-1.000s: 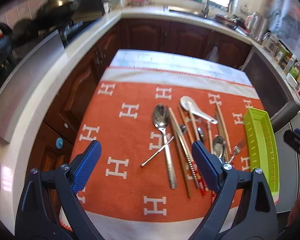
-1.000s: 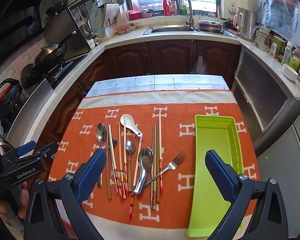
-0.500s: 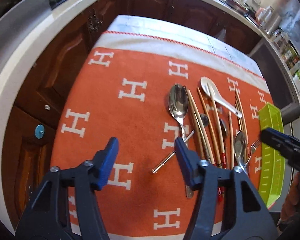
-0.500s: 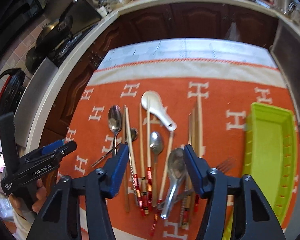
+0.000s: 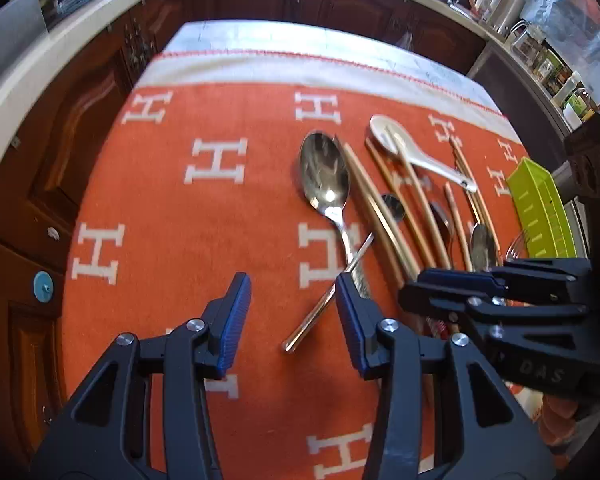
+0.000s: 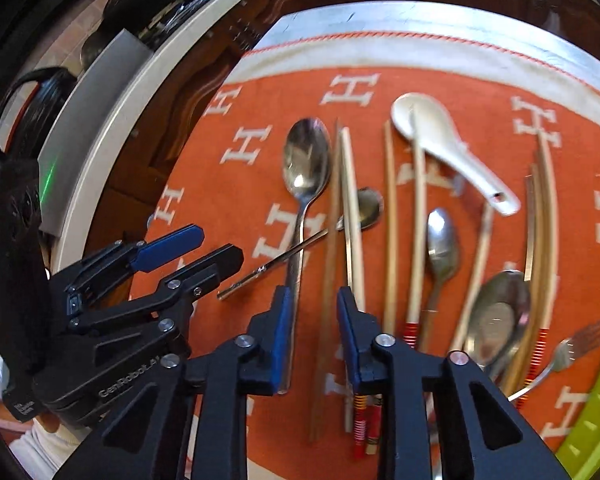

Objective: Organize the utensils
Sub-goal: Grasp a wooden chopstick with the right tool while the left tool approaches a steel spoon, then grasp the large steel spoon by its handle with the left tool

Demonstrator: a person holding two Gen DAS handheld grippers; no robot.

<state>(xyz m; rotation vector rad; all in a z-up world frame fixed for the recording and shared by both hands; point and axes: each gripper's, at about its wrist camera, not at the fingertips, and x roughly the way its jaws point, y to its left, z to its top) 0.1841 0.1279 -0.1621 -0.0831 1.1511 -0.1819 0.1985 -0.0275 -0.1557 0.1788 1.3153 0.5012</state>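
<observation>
Spoons, chopsticks and a fork lie in a row on the orange cloth (image 5: 228, 216). My left gripper (image 5: 292, 316) is open, low over the cloth, its right finger beside the handle of a small slanted spoon (image 5: 328, 296). A large steel spoon (image 5: 326, 176) lies just beyond. My right gripper (image 6: 312, 332) is open, narrowly, with a brown chopstick (image 6: 330, 248) between its fingers and the large spoon's handle (image 6: 296, 248) by its left finger. A white ceramic spoon (image 6: 448, 148) lies further back. The green tray (image 5: 540, 208) is at the right.
Dark wooden cabinets and a pale countertop (image 5: 60, 44) ring the table on the left and back. Jars and a kettle (image 5: 496, 4) stand on the right counter. The fork (image 6: 572, 352) lies near the green tray's edge (image 6: 596, 424).
Both grippers have come down close to the cloth and narrowed their jaws. The right gripper has moved left over the leftmost chopsticks; the left now sits by the slanted spoon's handle.
</observation>
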